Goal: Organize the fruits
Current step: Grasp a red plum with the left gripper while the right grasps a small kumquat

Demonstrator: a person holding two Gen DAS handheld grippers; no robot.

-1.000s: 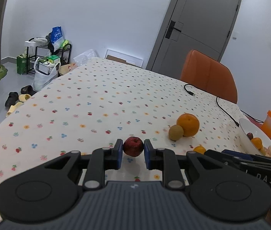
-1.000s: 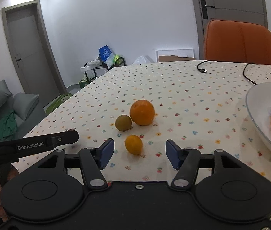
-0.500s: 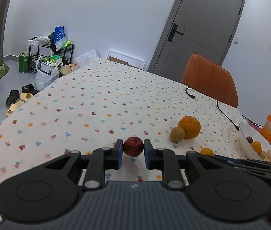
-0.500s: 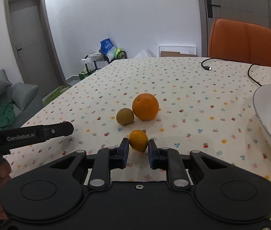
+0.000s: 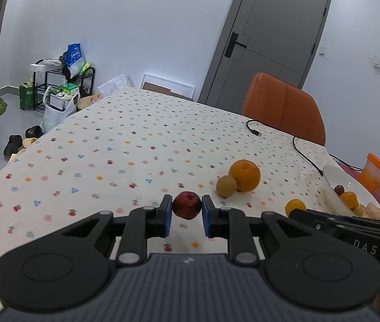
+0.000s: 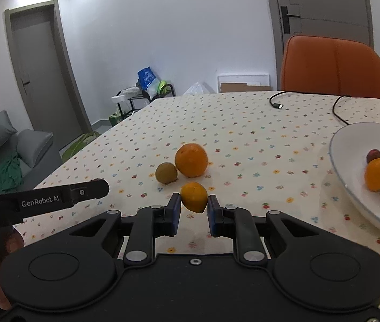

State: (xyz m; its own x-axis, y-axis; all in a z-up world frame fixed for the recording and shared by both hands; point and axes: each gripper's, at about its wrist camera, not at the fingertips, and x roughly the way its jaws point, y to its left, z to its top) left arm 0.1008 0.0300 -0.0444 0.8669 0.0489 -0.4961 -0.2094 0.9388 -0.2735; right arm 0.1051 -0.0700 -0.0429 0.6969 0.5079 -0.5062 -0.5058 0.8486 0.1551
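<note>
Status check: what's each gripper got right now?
Left gripper shut on red apple. Right gripper shut on small orange. Path to bowl clear.

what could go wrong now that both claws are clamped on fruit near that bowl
1. The right claw pinches the small orange fruit only at the pad tips; being round, it could slip out on the way to the white bowl.
2. The left claw grips the red fruit just as shallowly, so it might roll free.
3. The bowl already holds several fruits; a dropped one could bounce off them, or roll across the tablecloth.
</note>
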